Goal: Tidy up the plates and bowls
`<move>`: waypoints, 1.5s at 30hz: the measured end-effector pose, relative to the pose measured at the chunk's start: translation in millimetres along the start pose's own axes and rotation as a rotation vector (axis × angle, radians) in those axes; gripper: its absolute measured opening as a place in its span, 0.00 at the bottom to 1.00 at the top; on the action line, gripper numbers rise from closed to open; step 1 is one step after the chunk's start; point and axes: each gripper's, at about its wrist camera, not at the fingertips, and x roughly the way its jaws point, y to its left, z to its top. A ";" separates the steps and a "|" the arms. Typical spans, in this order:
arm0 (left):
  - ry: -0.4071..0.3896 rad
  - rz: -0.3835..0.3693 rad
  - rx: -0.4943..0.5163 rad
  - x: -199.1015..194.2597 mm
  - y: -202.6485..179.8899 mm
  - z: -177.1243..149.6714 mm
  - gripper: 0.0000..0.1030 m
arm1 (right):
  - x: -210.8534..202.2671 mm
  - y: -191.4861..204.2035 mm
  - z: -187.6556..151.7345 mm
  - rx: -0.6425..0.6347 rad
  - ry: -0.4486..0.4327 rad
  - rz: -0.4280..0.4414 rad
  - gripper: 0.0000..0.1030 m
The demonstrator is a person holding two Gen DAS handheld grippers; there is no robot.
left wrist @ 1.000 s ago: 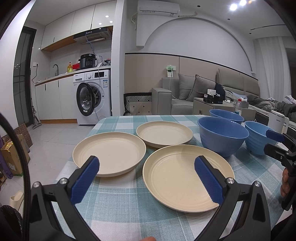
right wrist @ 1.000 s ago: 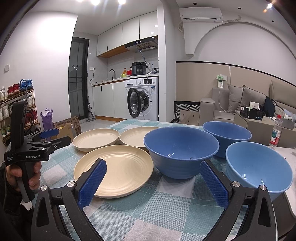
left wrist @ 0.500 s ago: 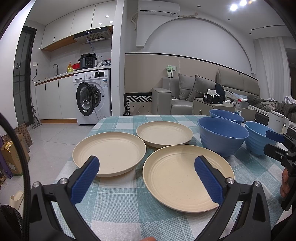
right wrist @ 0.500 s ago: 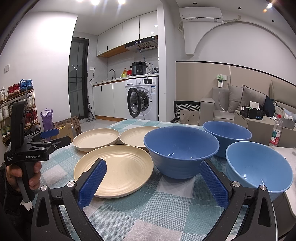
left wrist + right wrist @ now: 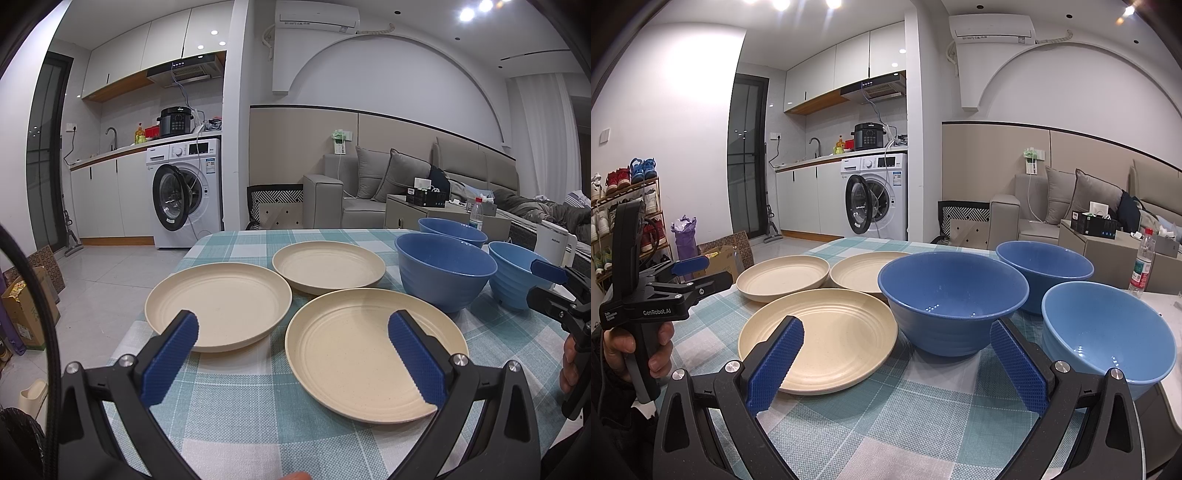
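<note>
Three cream plates lie on the checked tablecloth: a near plate (image 5: pixel 354 350) (image 5: pixel 827 332), a left plate (image 5: pixel 221 299) (image 5: pixel 783 277) and a far plate (image 5: pixel 328 266) (image 5: pixel 860 271). Three blue bowls stand to their right: a big dark one (image 5: pixel 443 273) (image 5: pixel 953 299), a far dark one (image 5: pixel 452 229) (image 5: pixel 1045 264) and a lighter one (image 5: pixel 513 273) (image 5: pixel 1104 332). My left gripper (image 5: pixel 291 354) is open and empty, in front of the near and left plates. My right gripper (image 5: pixel 895 363) is open and empty, in front of the big dark bowl.
The table (image 5: pixel 236 402) ends at its left edge by the tiled floor. A white kettle (image 5: pixel 554 243) and a water bottle (image 5: pixel 1141 266) stand at the far right. A washing machine (image 5: pixel 188 195) and a sofa (image 5: pixel 373 188) stand behind the table.
</note>
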 end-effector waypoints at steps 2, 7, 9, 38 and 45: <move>0.000 0.000 0.000 0.0 0.1 0.0 1.00 | 0.0 0.0 0.0 0.000 0.000 0.000 1.00; 0.000 0.000 -0.001 0.1 -0.3 0.1 1.00 | 0.2 0.2 -0.1 0.000 0.000 0.000 1.00; 0.000 0.001 -0.001 0.1 -0.4 -0.3 1.00 | 0.0 0.1 0.0 0.000 0.000 0.000 1.00; 0.013 0.002 -0.007 4.6 -0.9 1.1 1.00 | 1.0 -0.2 0.2 0.003 0.010 0.001 1.00; 0.027 -0.001 -0.004 7.7 -2.2 0.5 1.00 | 8.4 1.3 -0.1 0.000 0.036 -0.005 1.00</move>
